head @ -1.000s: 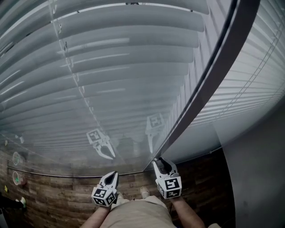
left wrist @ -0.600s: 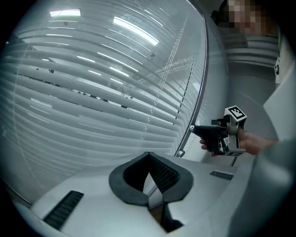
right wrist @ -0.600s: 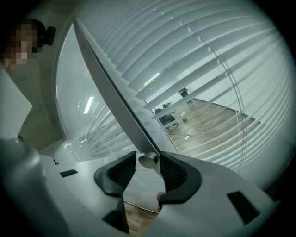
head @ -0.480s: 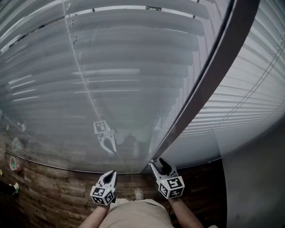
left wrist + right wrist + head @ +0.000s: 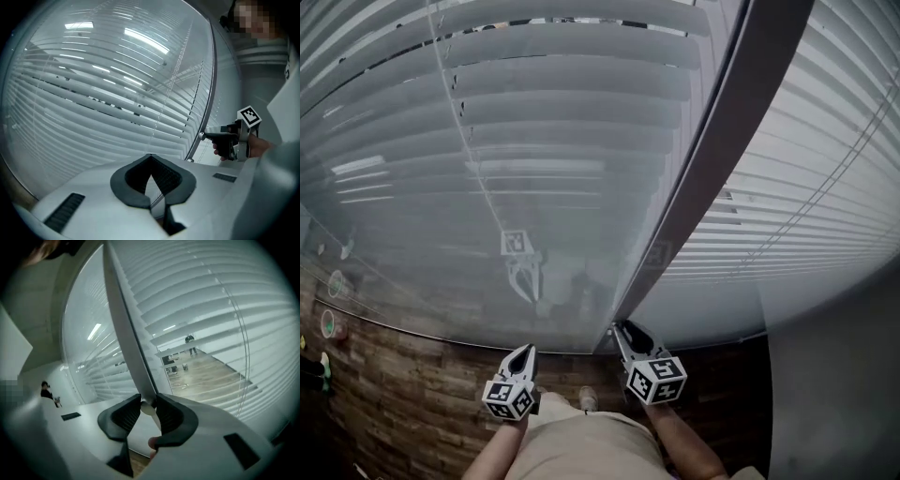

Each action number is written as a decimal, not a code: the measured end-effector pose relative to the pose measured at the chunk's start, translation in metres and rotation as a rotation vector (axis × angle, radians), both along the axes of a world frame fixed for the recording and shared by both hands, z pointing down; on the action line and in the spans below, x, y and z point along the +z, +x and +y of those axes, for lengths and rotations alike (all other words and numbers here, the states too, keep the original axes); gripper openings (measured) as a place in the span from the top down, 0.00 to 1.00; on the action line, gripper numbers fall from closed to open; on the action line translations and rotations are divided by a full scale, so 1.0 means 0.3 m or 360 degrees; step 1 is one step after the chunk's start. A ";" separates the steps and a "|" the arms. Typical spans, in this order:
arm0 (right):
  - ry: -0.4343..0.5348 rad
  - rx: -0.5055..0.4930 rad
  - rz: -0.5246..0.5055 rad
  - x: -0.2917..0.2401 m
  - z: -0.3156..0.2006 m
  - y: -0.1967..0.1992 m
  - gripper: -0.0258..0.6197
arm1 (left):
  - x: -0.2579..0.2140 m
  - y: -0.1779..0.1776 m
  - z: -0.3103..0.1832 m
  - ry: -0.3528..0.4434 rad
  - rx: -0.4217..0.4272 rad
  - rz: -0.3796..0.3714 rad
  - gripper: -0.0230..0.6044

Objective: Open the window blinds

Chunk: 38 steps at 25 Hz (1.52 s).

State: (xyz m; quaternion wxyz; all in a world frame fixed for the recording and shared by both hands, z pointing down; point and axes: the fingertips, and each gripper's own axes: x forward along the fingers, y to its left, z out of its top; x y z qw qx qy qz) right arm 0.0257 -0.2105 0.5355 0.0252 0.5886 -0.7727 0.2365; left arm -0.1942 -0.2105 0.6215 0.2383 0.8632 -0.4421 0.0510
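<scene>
I am standing close to a tall window, looking steeply down along it. The white horizontal slatted window blinds are hanging behind a glass pane and filling nearly the whole of the head view. A dark grey upright window post is splitting them into a left and a right section. In the right gripper view the slats are standing a little apart, and a room with a wooden floor is showing through the gaps.

My right tongs are reaching to the foot of that post. Their jaws have just been closing, and they are now pinching a small pale round knob that is sitting at the post's lower end, one dark pad pressing on each side of it. From the left gripper view the right tongs are pointing sideways at the post, their tip meeting the knob.

My left tongs are hovering low, just beside the right ones and short of the glass. Their jaws are resting tip to tip with nothing between them.

The left tongs are reflecting faintly in the pane above them. Below, the brown wood-plank floor is running along the window's base, and my beige trousers are showing at the bottom edge.
</scene>
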 end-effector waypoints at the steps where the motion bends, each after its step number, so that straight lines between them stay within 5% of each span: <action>1: -0.0033 0.0009 -0.0134 0.004 0.003 0.006 0.79 | -0.005 0.001 0.004 0.0003 0.0006 -0.0001 0.94; 3: -0.0085 0.0021 -0.0334 0.013 0.007 0.013 0.79 | -0.010 0.001 0.009 0.0003 0.0021 -0.0003 0.94; 6: -0.0082 0.0030 -0.0364 0.008 0.006 0.012 0.79 | -0.025 -0.004 0.001 0.0008 0.0055 0.0003 0.94; 8: -0.0035 0.0027 -0.0231 -0.005 0.009 0.002 0.79 | -0.035 -0.007 -0.010 0.0011 0.0088 0.0007 0.94; 14: 0.0077 0.0001 0.0557 -0.008 -0.012 -0.002 0.71 | -0.016 0.047 -0.090 -0.0023 0.0218 -0.0018 0.94; 20: -0.0002 0.0124 0.0656 0.062 -0.069 0.048 0.71 | 0.001 0.101 -0.164 -0.0023 0.0337 -0.0006 0.94; 23: 0.0004 0.0233 0.0566 0.035 -0.034 0.022 0.75 | -0.028 0.054 -0.136 -0.0003 0.0388 0.0041 0.94; 28: -0.0127 0.0341 -0.0271 -0.002 0.021 -0.007 0.77 | -0.097 -0.020 -0.078 0.0035 0.0478 0.0104 0.94; 31: -0.0121 0.0337 -0.0375 -0.046 0.004 -0.001 0.76 | -0.138 -0.032 -0.100 0.0056 0.0512 0.0127 0.94; 33: -0.0079 0.0334 -0.0225 -0.065 0.001 -0.004 0.76 | -0.147 -0.035 -0.110 0.0055 0.0529 0.0132 0.94; 38: 0.0031 0.0346 0.0555 -0.086 0.019 -0.022 0.75 | -0.145 -0.038 -0.090 0.0062 0.0594 0.0124 0.94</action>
